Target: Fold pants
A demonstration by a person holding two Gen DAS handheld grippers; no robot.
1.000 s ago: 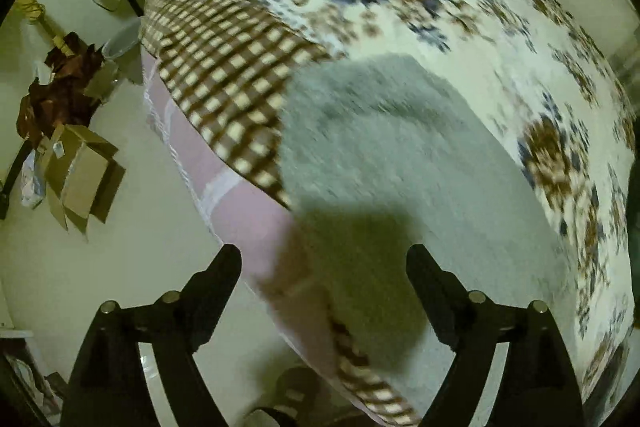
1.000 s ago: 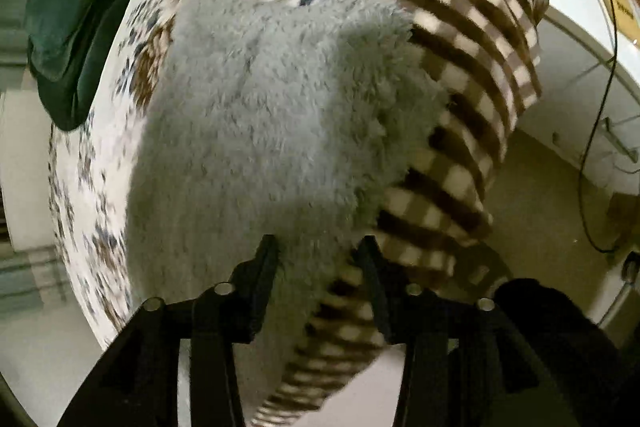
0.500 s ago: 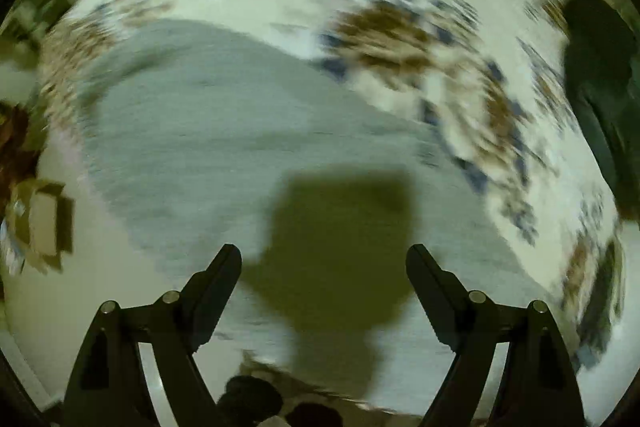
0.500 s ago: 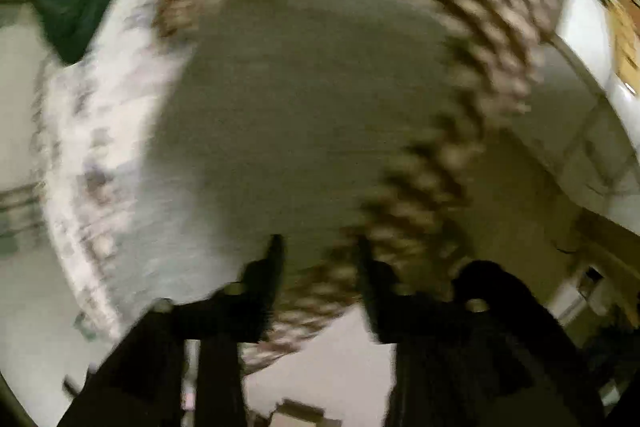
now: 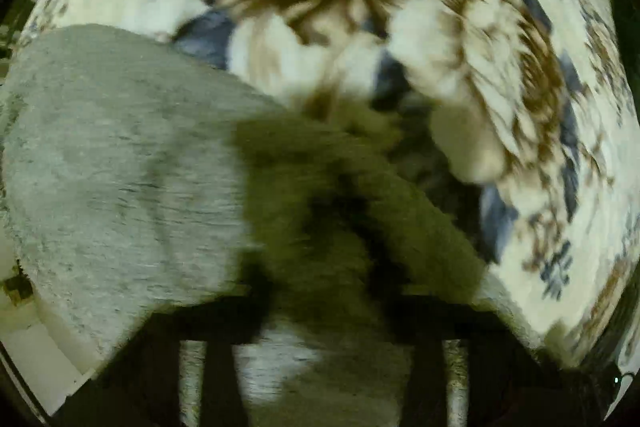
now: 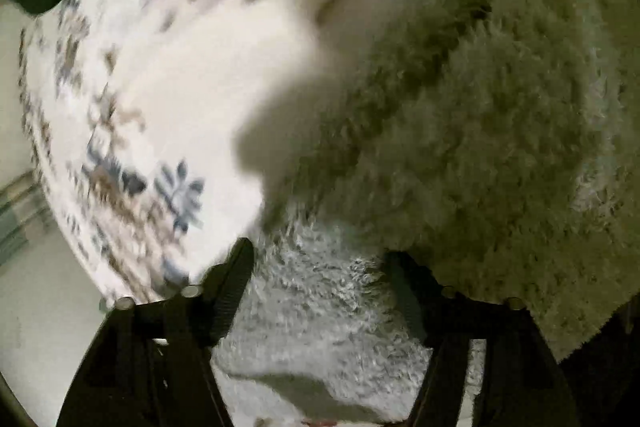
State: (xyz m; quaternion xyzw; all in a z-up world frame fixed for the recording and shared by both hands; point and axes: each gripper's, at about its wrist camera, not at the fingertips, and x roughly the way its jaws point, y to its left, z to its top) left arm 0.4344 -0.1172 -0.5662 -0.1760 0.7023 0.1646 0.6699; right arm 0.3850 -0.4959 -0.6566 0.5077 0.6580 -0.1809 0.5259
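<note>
Flowered bed blanket [image 5: 500, 27] spreads ahead of both grippers, with the grey fleece pants [image 5: 120, 167] on it. Left gripper [image 5: 340, 227] is closing on a pants fold. Right gripper [image 6: 320, 283] is closing, fleece between its jaws. Better grip both layers fully before lifting

Grey fleecy pants [image 5: 120, 167] lying flat on floral blanket [image 5: 500, 27].
</note>
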